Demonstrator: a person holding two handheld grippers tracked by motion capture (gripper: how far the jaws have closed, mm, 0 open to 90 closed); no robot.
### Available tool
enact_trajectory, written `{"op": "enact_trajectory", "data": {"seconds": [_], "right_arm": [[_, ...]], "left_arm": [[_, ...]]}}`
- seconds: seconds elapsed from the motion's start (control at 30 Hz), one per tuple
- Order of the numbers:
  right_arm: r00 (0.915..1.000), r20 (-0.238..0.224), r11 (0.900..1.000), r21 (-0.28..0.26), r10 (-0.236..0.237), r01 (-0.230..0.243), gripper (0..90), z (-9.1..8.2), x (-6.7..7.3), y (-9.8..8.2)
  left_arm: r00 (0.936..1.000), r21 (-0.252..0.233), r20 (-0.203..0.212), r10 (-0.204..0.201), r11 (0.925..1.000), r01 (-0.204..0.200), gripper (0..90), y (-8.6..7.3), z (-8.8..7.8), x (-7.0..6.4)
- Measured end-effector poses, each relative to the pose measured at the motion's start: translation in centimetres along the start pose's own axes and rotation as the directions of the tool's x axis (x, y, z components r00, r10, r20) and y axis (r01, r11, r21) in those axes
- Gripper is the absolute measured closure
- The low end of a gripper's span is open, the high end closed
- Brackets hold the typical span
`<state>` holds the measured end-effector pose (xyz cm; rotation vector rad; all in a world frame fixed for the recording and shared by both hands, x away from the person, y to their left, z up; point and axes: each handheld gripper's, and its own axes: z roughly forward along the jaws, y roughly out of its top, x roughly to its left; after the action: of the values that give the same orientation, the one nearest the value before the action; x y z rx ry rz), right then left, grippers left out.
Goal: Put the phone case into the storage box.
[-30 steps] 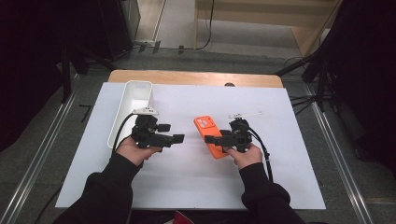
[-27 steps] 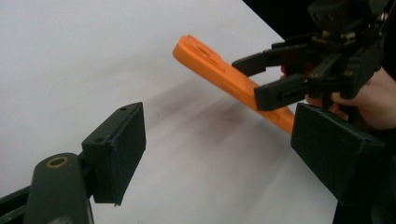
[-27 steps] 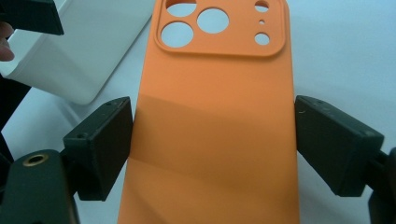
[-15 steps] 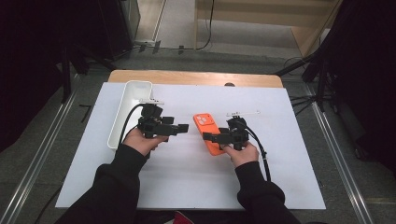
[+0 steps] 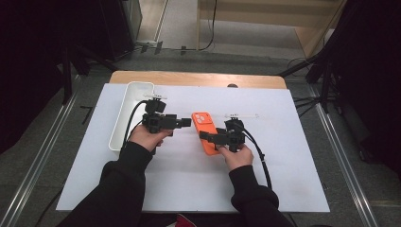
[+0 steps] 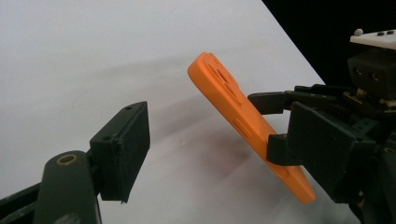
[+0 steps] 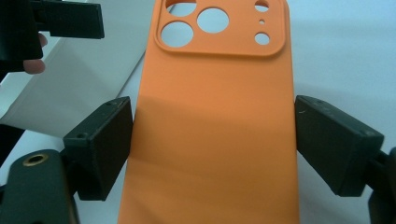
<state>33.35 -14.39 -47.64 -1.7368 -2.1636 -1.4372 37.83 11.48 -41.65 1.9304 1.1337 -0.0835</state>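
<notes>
Near the table's (image 5: 283,189) middle, your right claw (image 5: 208,137) is pinching the orange phone case (image 5: 204,130) by its edges, while your left claw (image 5: 185,122), spread but just narrowing, is closing in from the left since a second ago, readying a two-handed grip.
</notes>
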Motion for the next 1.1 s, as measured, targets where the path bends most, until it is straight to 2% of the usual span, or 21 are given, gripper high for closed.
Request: {"op": "enact_trajectory", "data": {"seconds": [0.33,0.47,0.7,0.8,1.1], "right_arm": [[0.9998,0.003,0.999,-0.034,0.019,-0.019,13.9,0.2,0.4,-0.2],[0.9996,0.001,0.999,-0.046,0.028,-0.028,13.9,0.3,0.5,-0.4],[0.9993,0.000,0.997,-0.069,0.037,-0.037,13.9,0.4,0.6,-0.6],[0.9990,-0.002,0.996,-0.080,0.045,-0.045,13.9,0.4,0.6,-0.6],[0.9984,-0.010,0.993,-0.104,0.056,-0.057,13.9,0.3,0.7,-0.8]], "left_arm": [[0.9991,0.000,-0.026,-0.035,0.9994,0.035,21.6,0.7,1.1,0.2],[0.9967,0.002,-0.035,-0.073,0.9973,0.074,21.7,1.0,1.6,0.4],[0.9943,0.003,-0.045,-0.096,0.9953,0.097,22.2,1.5,2.2,0.1],[0.9918,-0.005,-0.031,-0.124,0.9923,0.123,24.6,1.7,2.4,0.1],[0.9876,-0.005,-0.050,-0.149,0.9889,0.149,27.3,2.3,2.8,-0.1]]}}
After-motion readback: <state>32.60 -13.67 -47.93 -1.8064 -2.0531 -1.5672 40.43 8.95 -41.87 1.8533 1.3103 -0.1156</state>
